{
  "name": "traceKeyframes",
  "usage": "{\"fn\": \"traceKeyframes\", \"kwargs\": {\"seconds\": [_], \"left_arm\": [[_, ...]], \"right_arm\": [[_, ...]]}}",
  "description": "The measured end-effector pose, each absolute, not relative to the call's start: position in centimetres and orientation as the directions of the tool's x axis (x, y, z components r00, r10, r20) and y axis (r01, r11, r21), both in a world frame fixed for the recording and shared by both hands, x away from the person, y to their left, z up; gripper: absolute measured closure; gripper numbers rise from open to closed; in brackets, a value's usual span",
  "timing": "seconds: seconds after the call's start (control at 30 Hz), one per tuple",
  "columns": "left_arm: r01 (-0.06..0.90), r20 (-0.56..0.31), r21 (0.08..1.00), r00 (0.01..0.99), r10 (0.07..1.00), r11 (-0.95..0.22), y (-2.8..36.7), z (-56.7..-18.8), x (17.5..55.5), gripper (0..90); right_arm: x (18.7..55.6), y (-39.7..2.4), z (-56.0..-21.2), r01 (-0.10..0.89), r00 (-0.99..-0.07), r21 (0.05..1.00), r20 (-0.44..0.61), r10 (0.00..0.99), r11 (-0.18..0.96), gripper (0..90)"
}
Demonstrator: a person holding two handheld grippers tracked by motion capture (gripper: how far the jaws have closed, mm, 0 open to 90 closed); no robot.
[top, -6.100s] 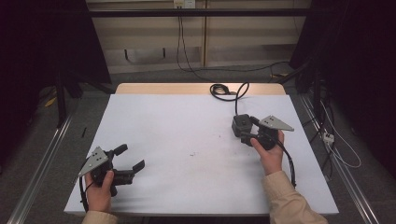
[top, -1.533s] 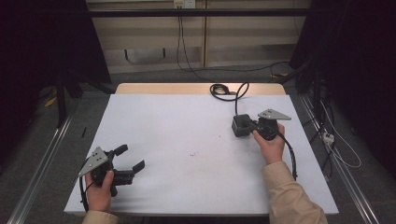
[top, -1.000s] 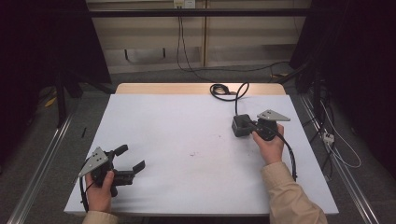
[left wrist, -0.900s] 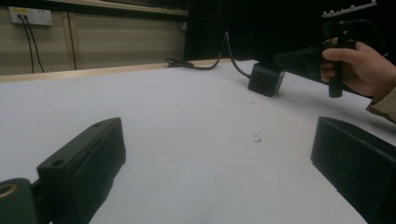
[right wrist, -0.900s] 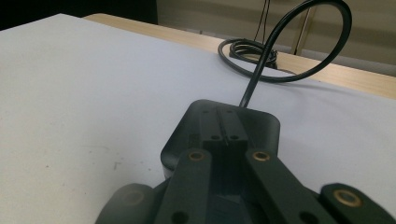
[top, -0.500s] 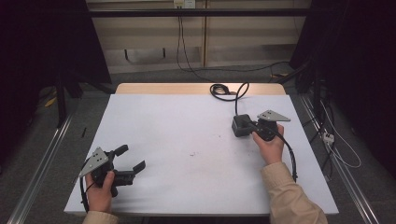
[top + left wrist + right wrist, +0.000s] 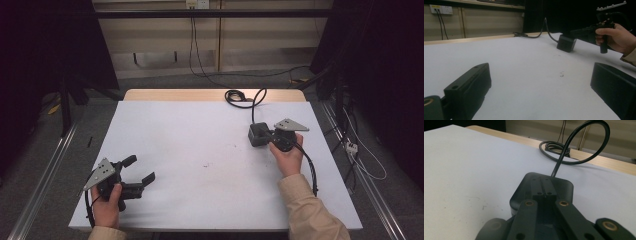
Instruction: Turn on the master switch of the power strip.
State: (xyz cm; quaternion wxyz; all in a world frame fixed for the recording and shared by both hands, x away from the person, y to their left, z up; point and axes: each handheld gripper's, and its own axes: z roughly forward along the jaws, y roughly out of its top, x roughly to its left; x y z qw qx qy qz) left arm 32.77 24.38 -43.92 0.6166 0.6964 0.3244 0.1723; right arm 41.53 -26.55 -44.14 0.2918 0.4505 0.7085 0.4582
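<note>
Right hand-held gripper (image 7: 263,134) clamped on a small black box (image 7: 256,134) on the table's (image 7: 200,130) right half.

The black box sits on the white table with a black cable (image 7: 256,102) rising from its far side to a coil (image 7: 235,96) at the table's far edge; no brand, label or writing can be read on it. In the right gripper view the 2 jaws lie together across the box's top. The right hand (image 7: 286,157) grips the handle from behind, forearm in a tan sleeve (image 7: 312,212). Well apart, at the near left corner, the left hand (image 7: 106,205) holds the left hand-held gripper (image 7: 139,170) just above the table, its 2 jaws spread wide with nothing between them.
</note>
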Motion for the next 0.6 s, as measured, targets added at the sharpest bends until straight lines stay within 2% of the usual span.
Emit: {"fn": "traceKeyframes", "kwargs": {"seconds": [0.6], "left_arm": [[0.237, -0.155, 0.971, 0.733, 0.662, -0.035, 24.27, -43.96, 32.91, 2.8]], "right_arm": [[41.51, -26.65, -44.15, 0.369, -0.428, 0.912, -0.006, 0.904, 0.18, 90.0]]}}
